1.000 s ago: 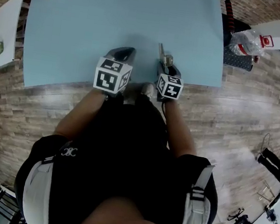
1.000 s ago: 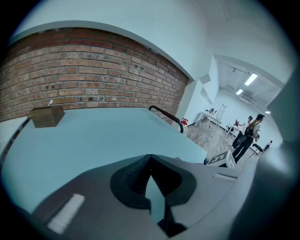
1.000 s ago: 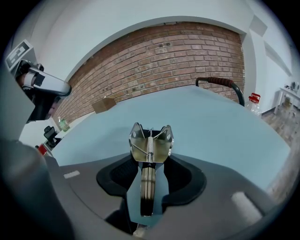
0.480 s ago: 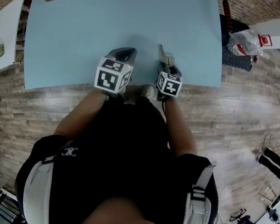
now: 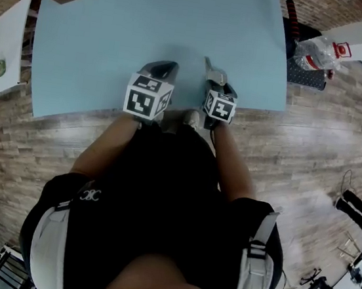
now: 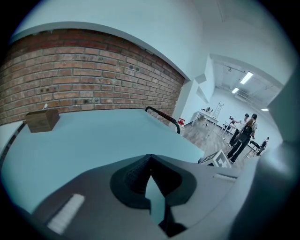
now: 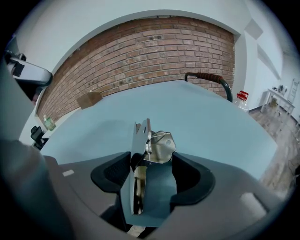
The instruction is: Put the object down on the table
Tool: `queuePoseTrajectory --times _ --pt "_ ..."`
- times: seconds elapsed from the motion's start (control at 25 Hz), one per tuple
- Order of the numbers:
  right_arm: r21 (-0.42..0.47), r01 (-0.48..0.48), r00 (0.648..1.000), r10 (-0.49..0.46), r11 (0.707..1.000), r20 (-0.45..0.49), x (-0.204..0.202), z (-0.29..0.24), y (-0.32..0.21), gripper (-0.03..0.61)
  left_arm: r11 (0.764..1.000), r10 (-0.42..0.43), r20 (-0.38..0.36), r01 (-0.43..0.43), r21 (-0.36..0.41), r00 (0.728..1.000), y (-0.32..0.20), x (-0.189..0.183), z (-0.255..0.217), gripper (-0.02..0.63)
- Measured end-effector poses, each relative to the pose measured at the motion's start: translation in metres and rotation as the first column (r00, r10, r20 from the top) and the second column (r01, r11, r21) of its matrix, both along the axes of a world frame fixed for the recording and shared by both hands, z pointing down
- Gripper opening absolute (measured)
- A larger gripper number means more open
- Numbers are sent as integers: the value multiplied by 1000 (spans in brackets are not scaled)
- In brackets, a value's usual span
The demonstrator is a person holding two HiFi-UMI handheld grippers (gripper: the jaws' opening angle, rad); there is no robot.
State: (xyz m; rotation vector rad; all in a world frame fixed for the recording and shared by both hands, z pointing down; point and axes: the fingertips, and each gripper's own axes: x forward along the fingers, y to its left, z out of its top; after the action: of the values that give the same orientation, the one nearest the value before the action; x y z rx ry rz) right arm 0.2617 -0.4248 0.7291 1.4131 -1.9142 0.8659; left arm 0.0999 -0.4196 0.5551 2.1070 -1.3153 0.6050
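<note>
Right gripper view: right gripper [image 7: 154, 173] jaws have just been opening and stand wide, not pressing the metal clamp [image 7: 157, 145] between them, near the table's [image 7: 211, 117] front edge. Release judged complete. Left gripper [image 6: 149, 161] closed, empty.
</note>
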Motion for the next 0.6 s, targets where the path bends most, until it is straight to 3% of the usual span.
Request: queuePoseTrajectory --times 0.32,0.6 --pt "11 -57 998 57 998 -14 13 -5 1 296 1000 25 -5 -25 14 1000 0 7 -2 0" --pt "52 -158 987 156 986 42 24 -26 -2 191 999 37 -4 -37 25 999 -1 8 -3 0"
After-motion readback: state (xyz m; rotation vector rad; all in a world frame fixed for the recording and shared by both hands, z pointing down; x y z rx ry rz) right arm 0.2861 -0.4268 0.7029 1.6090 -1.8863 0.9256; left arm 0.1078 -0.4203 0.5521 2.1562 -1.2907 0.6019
